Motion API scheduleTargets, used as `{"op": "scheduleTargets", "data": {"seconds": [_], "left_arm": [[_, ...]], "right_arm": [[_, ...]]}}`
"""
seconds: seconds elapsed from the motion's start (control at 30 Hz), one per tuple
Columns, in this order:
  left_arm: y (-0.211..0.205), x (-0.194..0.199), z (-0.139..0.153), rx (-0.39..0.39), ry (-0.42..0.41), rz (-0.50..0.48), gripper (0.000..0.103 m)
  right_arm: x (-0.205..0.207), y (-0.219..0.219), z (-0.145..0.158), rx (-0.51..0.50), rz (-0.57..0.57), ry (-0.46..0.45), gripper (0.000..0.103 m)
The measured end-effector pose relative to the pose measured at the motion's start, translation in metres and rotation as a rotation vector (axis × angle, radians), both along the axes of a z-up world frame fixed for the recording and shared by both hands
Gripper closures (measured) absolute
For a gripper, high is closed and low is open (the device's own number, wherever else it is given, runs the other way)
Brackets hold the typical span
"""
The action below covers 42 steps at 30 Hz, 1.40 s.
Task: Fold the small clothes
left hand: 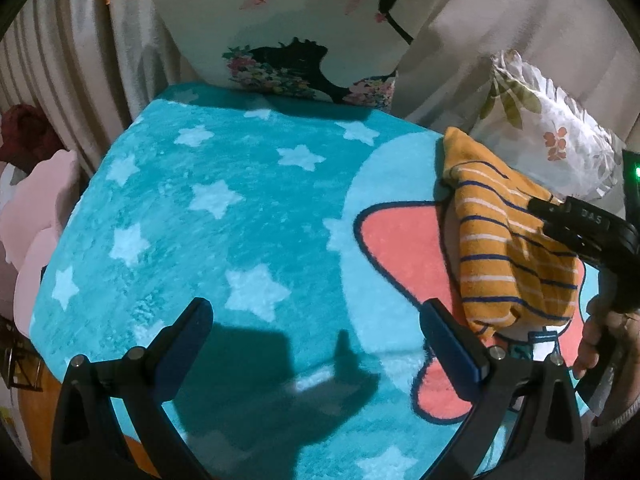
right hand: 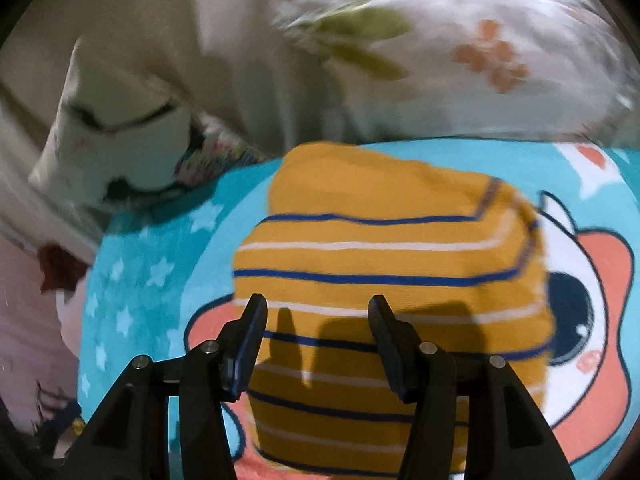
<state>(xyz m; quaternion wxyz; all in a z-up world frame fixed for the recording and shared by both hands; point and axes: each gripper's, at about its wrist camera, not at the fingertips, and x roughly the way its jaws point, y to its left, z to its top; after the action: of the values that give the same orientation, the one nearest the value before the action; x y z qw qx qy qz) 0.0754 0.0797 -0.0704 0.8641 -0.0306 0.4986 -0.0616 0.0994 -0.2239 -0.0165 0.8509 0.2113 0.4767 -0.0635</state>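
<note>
You are working over the shirt (right hand: 384, 280), a mustard piece with blue and white stripes, already folded into a compact block and lying on the blanket (left hand: 208, 216), over its pink cartoon patch, near the leafy pillow (left hand: 552, 136). Your right claw (right hand: 316, 344) is hovering just above the near end of the shirt with its jaws standing about half open and nothing pinched between them; the cloth is showing freely in the gap. Your left claw (left hand: 316, 344) is hanging over bare blanket, well apart from the shirt, jaws spread wide and empty.

The fold is looking close to finished, so you are likely either pressing it flat or setting up to lift it. If lifting, be bringing the right jaws down squarely across the near edge so they are catching every layer, not just the top one, or the block will be unrolling. Consider bringing the left claw across to be steadying the far side.
</note>
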Motion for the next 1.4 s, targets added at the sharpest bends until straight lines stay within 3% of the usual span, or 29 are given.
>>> {"op": "scheduleTargets", "data": {"seconds": [0.1,0.2,0.47,0.6,0.67,0.8,1.0,1.07,1.1,1.13,1.17,1.2,1.23,1.27,1.33,1.4], "left_arm": [[-0.006,0.002,-0.003,-0.001,0.009,-0.019,0.000],[-0.011,0.005,-0.008,0.003,0.015,-0.037,0.000],[-0.033,0.018,-0.030,-0.023,0.054,-0.087,0.000],[-0.054,0.025,-0.038,-0.055,0.080,-0.113,0.000],[-0.062,0.027,-0.040,-0.096,0.081,-0.136,0.000],[-0.084,0.037,-0.051,-0.214,0.099,-0.199,0.000],[-0.134,0.061,-0.090,-0.393,0.241,-0.308,0.000],[-0.148,0.060,-0.093,-0.445,0.245,-0.310,0.000],[-0.157,0.059,-0.093,-0.460,0.239,-0.311,0.004],[-0.163,0.058,-0.093,-0.469,0.244,-0.311,0.014],[-0.169,0.057,-0.094,-0.440,0.256,-0.291,0.031],[-0.172,0.057,-0.094,-0.411,0.254,-0.280,0.038],[-0.173,0.053,-0.089,-0.402,0.244,-0.271,0.045],[-0.172,0.048,-0.083,-0.403,0.239,-0.266,0.059],[-0.166,0.035,-0.068,-0.406,0.244,-0.255,0.062],[-0.159,0.023,-0.060,-0.401,0.252,-0.237,0.059]], "right_arm": [[-0.012,-0.024,-0.010,-0.003,-0.079,0.025,0.044],[-0.017,-0.042,-0.029,0.039,-0.087,0.073,0.045],[-0.071,-0.050,-0.004,0.014,-0.151,0.020,0.044],[-0.086,-0.065,-0.037,-0.007,-0.181,0.130,0.041],[-0.088,-0.073,-0.051,0.032,-0.181,0.154,0.038],[-0.093,-0.086,-0.044,0.121,-0.164,0.095,0.036],[-0.080,-0.099,-0.062,0.287,-0.082,0.090,0.029],[-0.073,-0.104,-0.071,0.333,-0.065,0.070,0.025],[-0.070,-0.106,-0.074,0.348,-0.065,0.062,0.023],[-0.067,-0.109,-0.078,0.375,-0.066,0.051,0.023],[-0.067,-0.108,-0.080,0.397,-0.069,0.028,0.023],[-0.064,-0.110,-0.083,0.427,-0.075,0.005,0.026],[-0.063,-0.111,-0.084,0.458,-0.078,0.000,0.034],[-0.060,-0.112,-0.087,0.513,-0.073,0.003,0.053],[-0.061,-0.116,-0.096,0.663,-0.074,0.019,0.063],[-0.068,-0.115,-0.089,0.715,-0.044,0.016,0.069]]}}
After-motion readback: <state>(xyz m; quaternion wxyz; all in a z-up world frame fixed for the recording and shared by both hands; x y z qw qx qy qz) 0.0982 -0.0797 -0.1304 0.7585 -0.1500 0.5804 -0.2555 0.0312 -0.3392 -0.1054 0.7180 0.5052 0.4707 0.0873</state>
